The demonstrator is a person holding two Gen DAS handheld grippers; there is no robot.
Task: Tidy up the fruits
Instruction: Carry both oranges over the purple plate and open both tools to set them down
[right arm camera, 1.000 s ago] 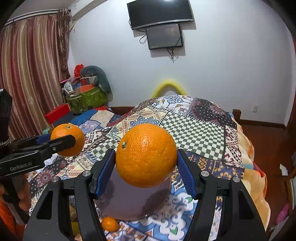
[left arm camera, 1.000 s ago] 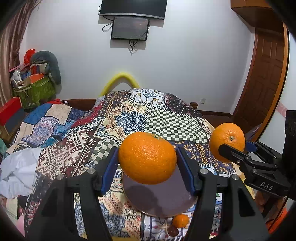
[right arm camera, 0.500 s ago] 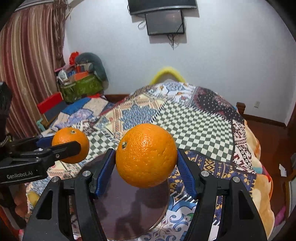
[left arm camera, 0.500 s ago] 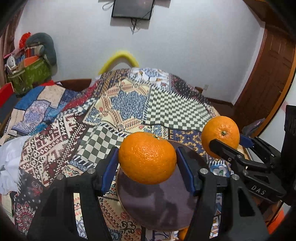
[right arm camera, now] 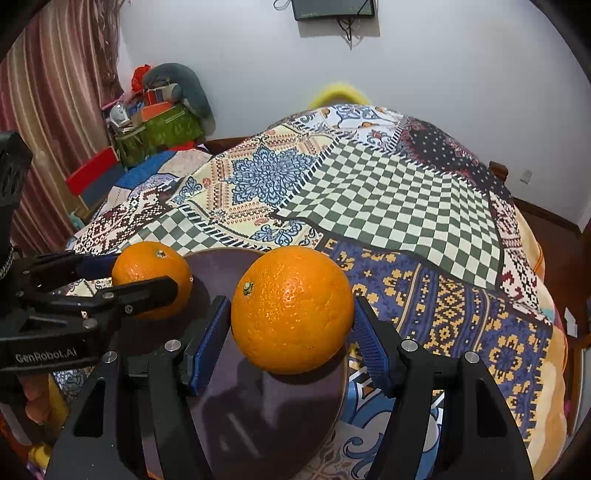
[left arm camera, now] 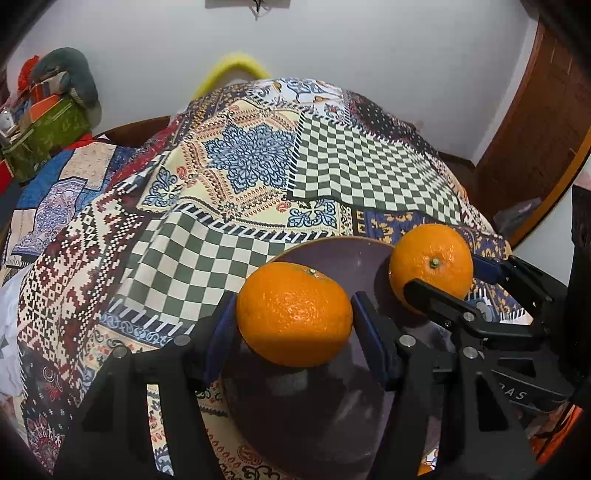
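Plate [left arm camera: 332, 417] lies bare on the quilt [left arm camera: 369, 177], both tongs above it, left tongs [left arm camera: 294, 325] clamping a mandarin [left arm camera: 294, 319], right tongs [right arm camera: 291, 314] an orange [right arm camera: 291, 310].

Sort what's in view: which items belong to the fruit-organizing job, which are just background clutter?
Job:
- round orange clamped in left gripper
- round orange clamped in right gripper
- round dark purple plate beneath both

Lying about:
- patchwork patterned bedspread
- green fabric bag of clutter
- wall-mounted black screen
- striped red curtain
- brown wooden door
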